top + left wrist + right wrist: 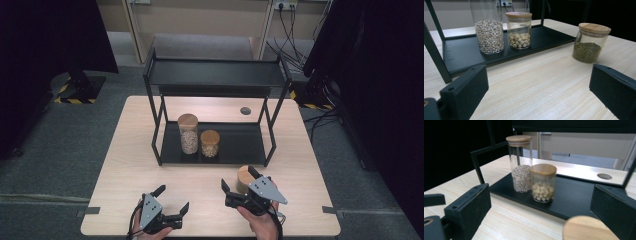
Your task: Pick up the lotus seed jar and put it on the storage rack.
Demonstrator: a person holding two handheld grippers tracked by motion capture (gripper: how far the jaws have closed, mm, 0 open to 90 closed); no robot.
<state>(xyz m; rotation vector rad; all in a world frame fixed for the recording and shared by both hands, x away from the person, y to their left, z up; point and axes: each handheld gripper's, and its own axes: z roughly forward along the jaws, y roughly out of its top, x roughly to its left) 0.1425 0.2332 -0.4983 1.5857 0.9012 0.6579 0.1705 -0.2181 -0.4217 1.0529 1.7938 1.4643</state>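
Lidded jar of green beans (590,42) stands upright on table (536,82).

I count three glass jars with wooden lids: a tall jar (188,133) and a short jar (210,143) on one black rack (215,75), plus a green-bean jar (590,42) on one table (150,185).

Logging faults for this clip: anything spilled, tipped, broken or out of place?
Nothing stands out. Tall jar and short jar stand upright, lidded, on the rack's lower shelf; the green-bean jar stands upright on the table.
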